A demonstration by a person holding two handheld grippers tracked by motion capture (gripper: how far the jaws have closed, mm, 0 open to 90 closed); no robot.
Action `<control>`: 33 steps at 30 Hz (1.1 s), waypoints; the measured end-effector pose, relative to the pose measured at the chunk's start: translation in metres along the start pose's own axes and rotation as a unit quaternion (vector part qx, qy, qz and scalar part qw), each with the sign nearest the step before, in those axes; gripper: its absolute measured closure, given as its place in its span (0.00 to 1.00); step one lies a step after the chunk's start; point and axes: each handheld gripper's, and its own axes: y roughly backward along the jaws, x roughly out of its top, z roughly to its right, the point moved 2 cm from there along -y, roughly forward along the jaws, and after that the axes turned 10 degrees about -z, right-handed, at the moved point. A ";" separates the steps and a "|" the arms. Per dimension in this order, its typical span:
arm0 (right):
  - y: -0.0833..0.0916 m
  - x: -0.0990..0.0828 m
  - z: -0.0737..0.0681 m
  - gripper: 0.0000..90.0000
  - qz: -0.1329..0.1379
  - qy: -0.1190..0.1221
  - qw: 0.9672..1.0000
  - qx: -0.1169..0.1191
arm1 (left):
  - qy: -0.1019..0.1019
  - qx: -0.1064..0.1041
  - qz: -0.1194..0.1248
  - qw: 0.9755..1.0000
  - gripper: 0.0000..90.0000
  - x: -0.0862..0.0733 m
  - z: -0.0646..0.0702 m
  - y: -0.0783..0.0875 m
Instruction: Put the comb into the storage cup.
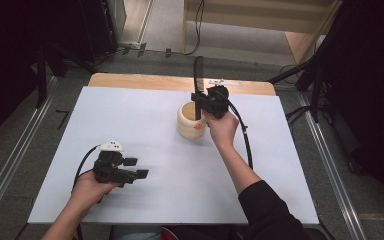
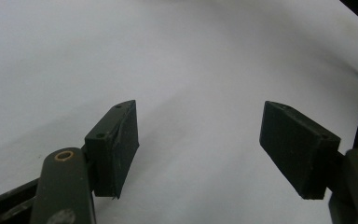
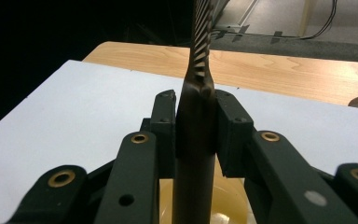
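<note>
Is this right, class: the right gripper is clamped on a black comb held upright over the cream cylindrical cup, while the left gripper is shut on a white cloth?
One detail is wrong. The left gripper holds nothing: the left gripper view shows its jaws open above the bare white table sheet. The right gripper is indeed clamped on the black comb, upright over the cream cylindrical cup.

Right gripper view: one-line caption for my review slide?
Right gripper clamps a black comb upright over a cream cup.
</note>
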 end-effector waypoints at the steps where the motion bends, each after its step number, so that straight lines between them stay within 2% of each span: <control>1: 0.000 0.000 0.000 0.78 0.001 0.000 1.000 0.000 | 0.000 0.000 0.000 1.000 0.32 0.000 0.000 0.000; 15: -0.006 -0.005 -0.003 0.78 -0.008 0.015 1.000 -0.009 | 0.000 0.000 -0.001 1.000 0.32 0.000 0.000 0.000; 26: -0.008 -0.008 -0.002 0.78 -0.015 0.011 1.000 -0.009 | -0.001 -0.002 0.000 1.000 0.32 0.000 0.000 0.000; 33: -0.008 -0.009 -0.001 0.77 -0.011 0.023 1.000 -0.013 | -0.001 -0.002 0.000 1.000 0.32 0.000 0.000 0.000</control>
